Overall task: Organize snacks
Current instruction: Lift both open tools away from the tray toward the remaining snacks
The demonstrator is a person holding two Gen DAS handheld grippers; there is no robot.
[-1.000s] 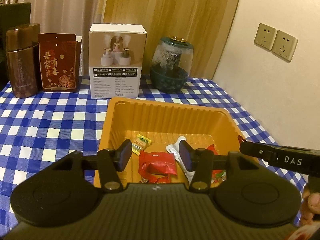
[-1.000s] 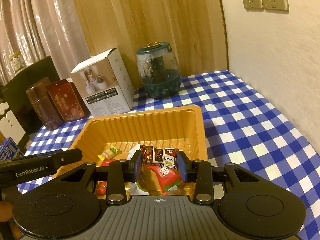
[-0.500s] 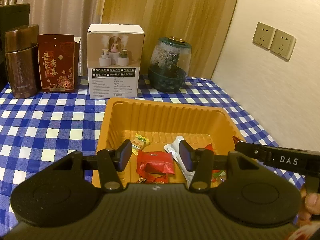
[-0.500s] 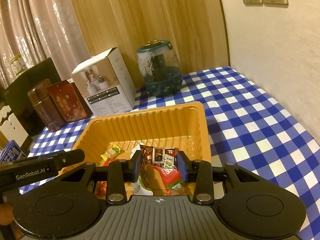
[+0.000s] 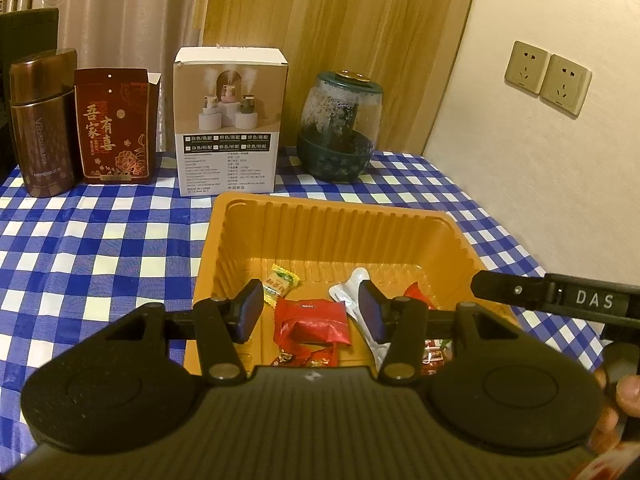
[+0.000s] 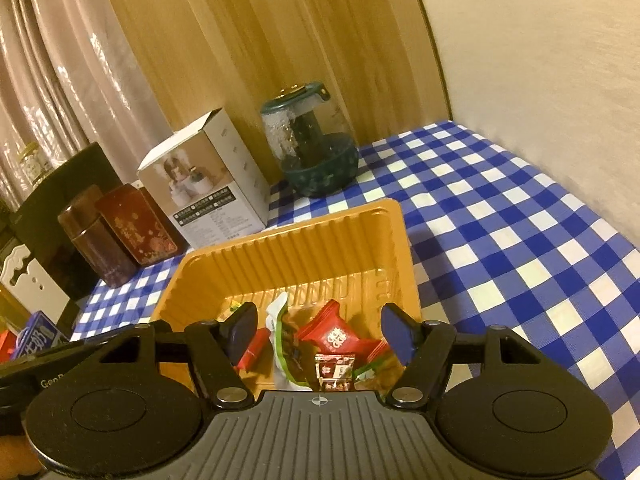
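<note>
The left gripper (image 5: 310, 312) hangs above the near end of the ribbed orange plastic tray (image 5: 340, 224), its jaws spread apart and holding nothing. Between its blue-padded fingers (image 5: 249, 310), lower down in the tray, lies a red foil-wrapped snack (image 5: 314, 320). At 11 o'clock from that snack sits a small yellow wrapped candy (image 5: 280, 282), and at 2 o'clock a white crinkled sachet (image 5: 352, 288) leans toward the right finger. More small red wrappers (image 5: 306, 358) show at the tray's near edge, partly hidden by the tool body.

The right gripper (image 6: 318, 330) is likewise released, jaws wide, empty, poised over the same tray (image 6: 304, 240). Below its gap lie a red packet with white lettering (image 6: 334, 332), a green-and-white torn wrapper (image 6: 280, 320) at 9 o'clock from it, and a small dark red square packet (image 6: 334, 370) at 6 o'clock. All the visible snacks rest inside the tray.

The tray stands on a blue-and-white checked tablecloth (image 5: 100, 232). Beyond it, at 12 o'clock, stands a white cardboard product box (image 5: 230, 120); at 1 o'clock a glass jar with a dark green base and lid (image 5: 340, 128); at 10 o'clock a dark red gift box with gold characters (image 5: 114, 128) beside a brown metallic canister (image 5: 42, 124). Two beige wall sockets (image 5: 546, 76) sit on the cream wall at 2 o'clock.
</note>
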